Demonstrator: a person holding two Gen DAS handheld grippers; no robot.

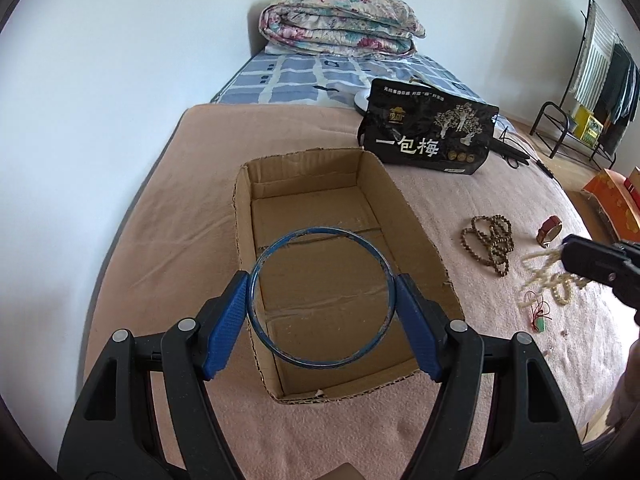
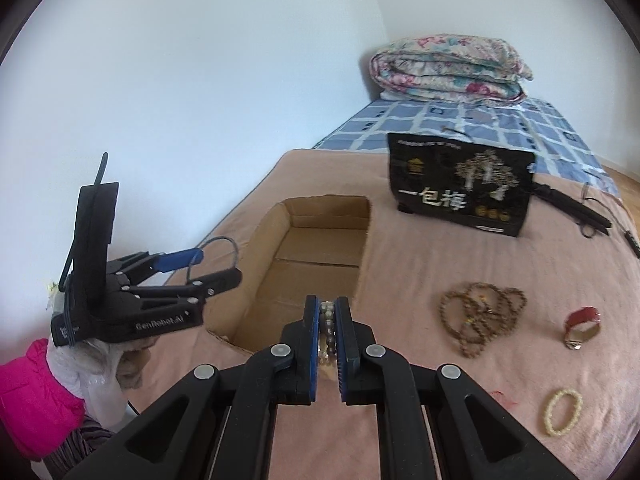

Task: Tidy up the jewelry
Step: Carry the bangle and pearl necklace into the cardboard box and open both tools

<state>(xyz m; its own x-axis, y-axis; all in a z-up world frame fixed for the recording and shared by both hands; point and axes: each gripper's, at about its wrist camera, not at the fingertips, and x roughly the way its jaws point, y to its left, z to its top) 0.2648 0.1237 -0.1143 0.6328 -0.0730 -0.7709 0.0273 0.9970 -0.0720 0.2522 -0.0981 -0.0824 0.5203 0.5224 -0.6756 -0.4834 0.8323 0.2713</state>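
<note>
My left gripper (image 1: 320, 286) is shut on a blue bangle (image 1: 318, 300) and holds it above the open cardboard box (image 1: 420, 224). It also shows in the right wrist view (image 2: 212, 268) at the box's left side (image 2: 264, 232). My right gripper (image 2: 327, 304) is shut on a pale bead necklace (image 2: 327, 320), held near the box's right edge. In the left wrist view it (image 1: 568, 252) lifts that cream strand (image 1: 548, 276) off the pink blanket. A brown bead necklace (image 2: 480, 316), a red watch (image 2: 580, 324) and a cream bead bracelet (image 2: 562, 412) lie on the blanket.
A black snack bag (image 1: 428, 132) stands behind the box. A folded floral quilt (image 1: 340, 24) lies at the bed's far end. Black cables (image 2: 576, 208) lie to the right. A small red-string charm (image 1: 538, 316) lies on the blanket. A clothes rack (image 1: 592, 80) stands beyond the bed.
</note>
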